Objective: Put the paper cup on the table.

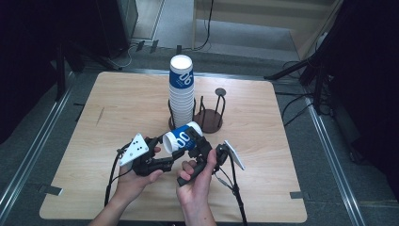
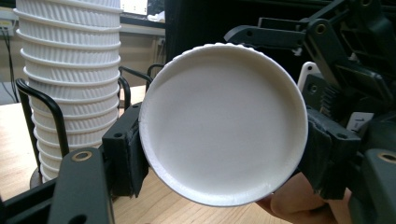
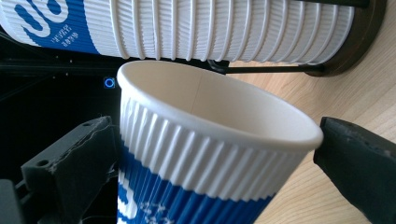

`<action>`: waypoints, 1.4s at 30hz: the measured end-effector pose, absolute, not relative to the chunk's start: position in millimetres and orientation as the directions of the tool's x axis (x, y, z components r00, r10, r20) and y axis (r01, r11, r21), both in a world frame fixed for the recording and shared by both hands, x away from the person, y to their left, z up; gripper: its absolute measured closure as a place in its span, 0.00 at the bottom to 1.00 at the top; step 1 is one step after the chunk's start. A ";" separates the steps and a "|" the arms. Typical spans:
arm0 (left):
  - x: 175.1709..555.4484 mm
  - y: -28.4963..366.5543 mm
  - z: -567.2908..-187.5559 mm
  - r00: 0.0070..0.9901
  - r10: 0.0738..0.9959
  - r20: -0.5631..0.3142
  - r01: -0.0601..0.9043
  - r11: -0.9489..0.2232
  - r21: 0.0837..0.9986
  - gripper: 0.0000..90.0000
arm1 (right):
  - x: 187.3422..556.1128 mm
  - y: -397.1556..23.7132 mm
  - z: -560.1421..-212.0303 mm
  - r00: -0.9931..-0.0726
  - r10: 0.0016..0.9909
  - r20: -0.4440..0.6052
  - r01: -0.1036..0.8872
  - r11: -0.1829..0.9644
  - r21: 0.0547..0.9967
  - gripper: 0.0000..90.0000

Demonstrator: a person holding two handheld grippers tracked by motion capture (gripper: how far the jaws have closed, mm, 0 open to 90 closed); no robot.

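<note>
We see a single blue-and-white ribbed paper cup (image 1: pixel 182 137) held above the desk (image 1: pixel 117 103), lying on its side between our two claws. The left claw (image 1: pixel 162 153) is clamped on the cup: in the left gripper view its two black jaws press against opposite sides of the cup's white round end (image 2: pixel 223 123). The right claw (image 1: pixel 200 143) sits at the cup's other end. In the right gripper view its jaws stand on either side of the cup's open mouth (image 3: pixel 219 121); the left one looks to touch the ribbed wall, while the right one stands just clear of the rim. Just beyond both claws rises the tall stack of cups (image 1: pixel 181 89) in its black wire holder (image 1: pixel 171 123).
</note>
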State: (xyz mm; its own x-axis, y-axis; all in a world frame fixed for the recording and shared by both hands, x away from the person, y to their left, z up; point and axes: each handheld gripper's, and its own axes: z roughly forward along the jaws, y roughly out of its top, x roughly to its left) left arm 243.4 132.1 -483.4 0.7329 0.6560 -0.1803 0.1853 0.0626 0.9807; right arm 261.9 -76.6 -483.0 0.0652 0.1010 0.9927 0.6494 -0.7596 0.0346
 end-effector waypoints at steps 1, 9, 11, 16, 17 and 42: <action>243.2 131.7 -483.4 0.734 0.655 -0.182 0.185 0.064 0.981 0.32 | 262.5 -76.8 -483.0 0.065 0.098 0.993 0.652 -0.758 0.033 0.00; 243.0 130.1 -484.0 0.739 0.650 -0.177 0.184 0.058 0.981 0.32 | 269.0 -77.1 -482.4 0.052 0.071 0.996 0.674 -0.738 0.018 0.00; 242.7 130.1 -483.8 0.740 0.649 -0.175 0.183 0.056 0.982 0.32 | 269.9 -76.5 -482.8 0.046 0.067 0.997 0.678 -0.735 0.018 0.00; 242.3 129.9 -483.6 0.744 0.645 -0.176 0.182 0.058 0.982 0.32 | 270.9 -76.2 -483.1 0.059 0.065 0.996 0.682 -0.732 0.007 0.01; 242.2 129.7 -483.7 0.745 0.643 -0.175 0.181 0.057 0.982 0.32 | 271.1 -76.0 -483.3 0.058 0.062 0.996 0.681 -0.732 0.006 0.03; 238.3 132.2 -482.3 0.754 0.633 -0.174 0.161 0.079 0.984 0.15 | 270.0 -76.4 -485.3 0.045 0.015 0.999 0.684 -0.729 -0.020 0.20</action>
State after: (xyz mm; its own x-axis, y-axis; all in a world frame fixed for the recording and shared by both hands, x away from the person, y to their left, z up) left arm 238.3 132.2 -482.3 0.7544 0.6330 -0.1740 0.1608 0.0788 0.9838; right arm 270.0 -76.4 -485.3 0.0454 0.0148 0.9989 0.6844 -0.7289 -0.0203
